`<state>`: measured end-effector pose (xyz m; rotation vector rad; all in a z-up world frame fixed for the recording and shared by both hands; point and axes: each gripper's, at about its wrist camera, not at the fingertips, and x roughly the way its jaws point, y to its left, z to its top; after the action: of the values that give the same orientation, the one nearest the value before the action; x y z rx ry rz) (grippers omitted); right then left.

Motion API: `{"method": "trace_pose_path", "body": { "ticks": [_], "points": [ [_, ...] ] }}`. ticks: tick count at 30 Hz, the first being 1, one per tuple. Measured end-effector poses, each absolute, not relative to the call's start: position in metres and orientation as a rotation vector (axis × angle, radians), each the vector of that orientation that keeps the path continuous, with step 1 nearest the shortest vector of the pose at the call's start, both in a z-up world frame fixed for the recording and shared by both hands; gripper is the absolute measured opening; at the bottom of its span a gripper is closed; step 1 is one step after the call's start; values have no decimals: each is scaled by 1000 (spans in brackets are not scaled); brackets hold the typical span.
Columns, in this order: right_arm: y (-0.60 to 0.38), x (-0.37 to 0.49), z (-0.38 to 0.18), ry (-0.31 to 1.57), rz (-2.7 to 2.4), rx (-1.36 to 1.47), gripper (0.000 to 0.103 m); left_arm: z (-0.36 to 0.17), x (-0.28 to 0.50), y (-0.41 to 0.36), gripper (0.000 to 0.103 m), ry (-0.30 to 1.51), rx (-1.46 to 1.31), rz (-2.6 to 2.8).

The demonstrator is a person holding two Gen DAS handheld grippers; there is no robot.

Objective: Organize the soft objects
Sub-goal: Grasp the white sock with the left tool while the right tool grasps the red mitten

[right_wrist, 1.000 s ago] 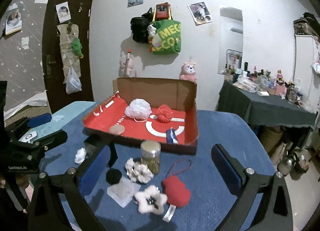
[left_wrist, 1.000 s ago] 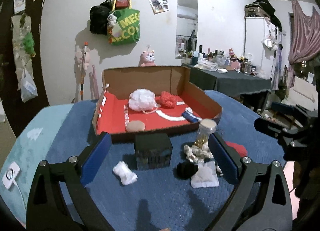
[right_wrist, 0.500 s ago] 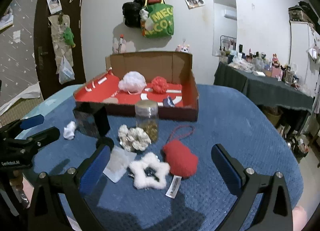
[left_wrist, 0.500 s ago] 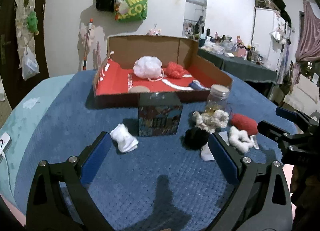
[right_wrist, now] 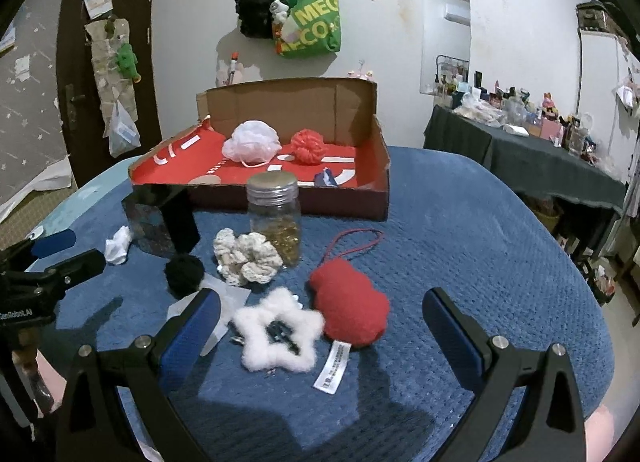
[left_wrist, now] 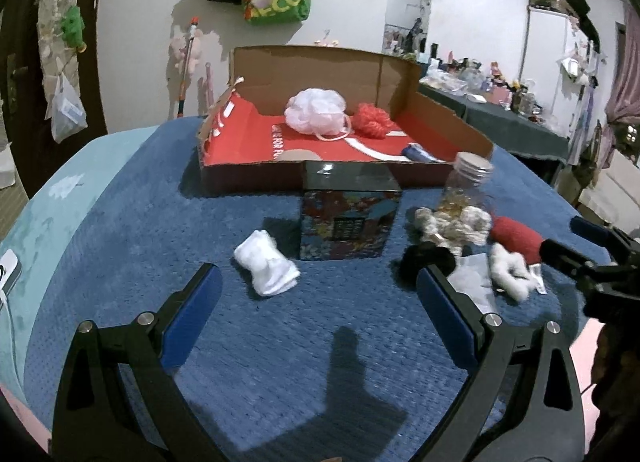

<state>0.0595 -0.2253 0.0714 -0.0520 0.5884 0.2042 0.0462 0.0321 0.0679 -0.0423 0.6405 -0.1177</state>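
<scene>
Left gripper (left_wrist: 318,298) spread wide, empty, above the blue cover (left_wrist: 132,246). White sock (left_wrist: 266,262) lies just ahead of it at 11 o'clock; dark printed box (left_wrist: 348,218) at 12.

Right gripper (right_wrist: 320,326) also wide, holding nothing — white fuzzy star (right_wrist: 278,330) sits between its fingers, red plush heart (right_wrist: 350,306) touching the star at 1 o'clock. Cream scrunchie (right_wrist: 248,256) and black pompom (right_wrist: 184,268) at 11, beside the glass jar (right_wrist: 274,218).

Cardboard tray (right_wrist: 360,166) at 12, far side — white mesh pouf (right_wrist: 252,140) and red pouf (right_wrist: 307,145) lie inside.
</scene>
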Motion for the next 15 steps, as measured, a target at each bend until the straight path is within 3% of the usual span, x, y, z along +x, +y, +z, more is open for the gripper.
{"method": "trace_pose_path", "body": {
  "ticks": [15],
  "points": [
    [-255,104,50,712,200,-6,100,40,103,60,99,785,-51,-52]
  ]
}}
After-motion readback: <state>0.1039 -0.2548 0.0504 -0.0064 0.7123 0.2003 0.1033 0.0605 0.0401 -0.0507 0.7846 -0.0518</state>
